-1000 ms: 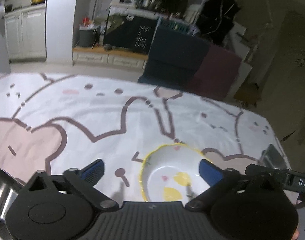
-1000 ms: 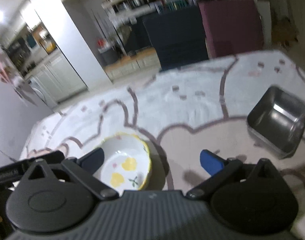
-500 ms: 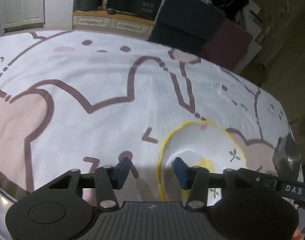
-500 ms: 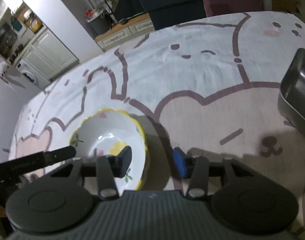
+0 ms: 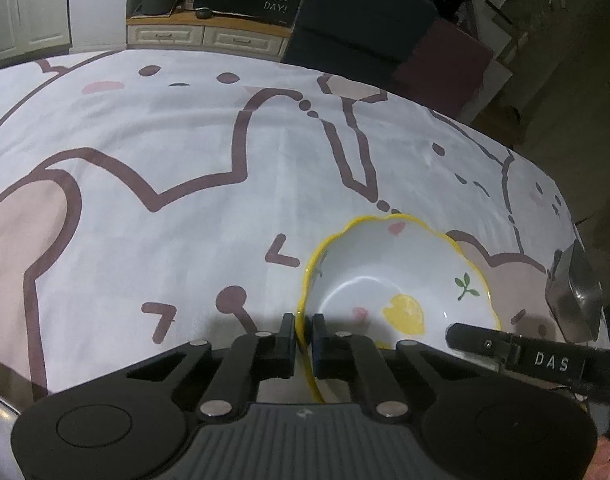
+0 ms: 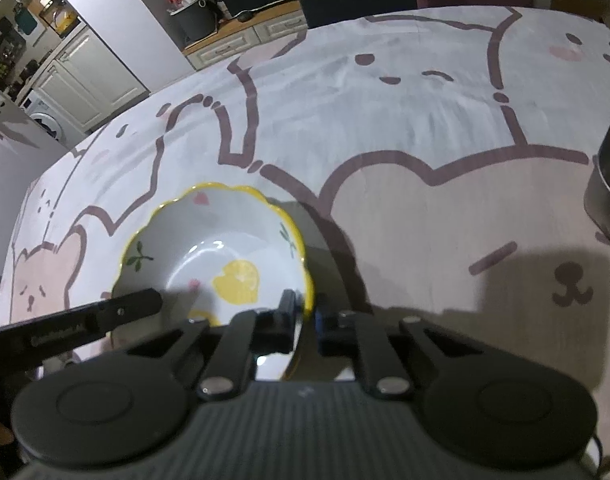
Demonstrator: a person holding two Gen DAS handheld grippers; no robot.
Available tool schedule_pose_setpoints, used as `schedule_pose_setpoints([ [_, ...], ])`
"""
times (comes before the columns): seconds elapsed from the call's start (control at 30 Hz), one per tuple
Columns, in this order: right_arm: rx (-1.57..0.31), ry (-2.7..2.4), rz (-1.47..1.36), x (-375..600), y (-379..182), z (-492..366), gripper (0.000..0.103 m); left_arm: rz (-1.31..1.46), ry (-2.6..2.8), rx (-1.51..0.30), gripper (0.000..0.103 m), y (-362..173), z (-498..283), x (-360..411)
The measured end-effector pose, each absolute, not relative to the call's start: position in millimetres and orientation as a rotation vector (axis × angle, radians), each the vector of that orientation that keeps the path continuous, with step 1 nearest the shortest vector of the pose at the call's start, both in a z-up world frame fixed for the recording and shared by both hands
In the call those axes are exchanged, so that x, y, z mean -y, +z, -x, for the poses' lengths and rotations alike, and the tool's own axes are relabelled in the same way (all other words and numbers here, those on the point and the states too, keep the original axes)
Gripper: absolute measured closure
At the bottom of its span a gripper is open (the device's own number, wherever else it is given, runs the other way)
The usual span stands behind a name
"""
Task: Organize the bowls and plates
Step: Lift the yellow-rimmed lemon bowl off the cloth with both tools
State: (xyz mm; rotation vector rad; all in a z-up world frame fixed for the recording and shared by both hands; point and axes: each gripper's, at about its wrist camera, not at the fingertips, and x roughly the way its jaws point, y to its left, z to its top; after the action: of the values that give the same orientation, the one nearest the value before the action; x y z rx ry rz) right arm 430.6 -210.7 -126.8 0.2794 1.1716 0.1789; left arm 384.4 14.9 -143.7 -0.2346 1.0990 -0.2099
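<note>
Both tools dropped onto bowl (image 5: 385, 276) rim — right view shows washing machine (image 6: 45, 120).

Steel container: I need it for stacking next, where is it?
The square steel container sits at the tablecloth's right edge in the left wrist view, just beyond the yellow-rimmed ceramic bowl.

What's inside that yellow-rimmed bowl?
The bowl holds no food: only painted yellow fruit, leaves and pink hearts. One finger of each gripper reaches inside, pinching its rim. The nearest inside wall is hidden behind them.
</note>
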Motion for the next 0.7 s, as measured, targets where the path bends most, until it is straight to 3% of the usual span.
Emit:
schedule_pose_setpoints([
  [0.37, -1.144, 0.177, -0.188, 205.2, -121.1, -425.0, 0.091, 0.206, -0.215, -1.079, 0.095, -134.3, -376.0, -6.8],
  [0.7, -1.009, 0.195, -0.212, 224.7, -69.9, -402.6, 0.092, 0.241, -0.245, -0.945, 0.095, -71.4, -344.5, 4.2],
])
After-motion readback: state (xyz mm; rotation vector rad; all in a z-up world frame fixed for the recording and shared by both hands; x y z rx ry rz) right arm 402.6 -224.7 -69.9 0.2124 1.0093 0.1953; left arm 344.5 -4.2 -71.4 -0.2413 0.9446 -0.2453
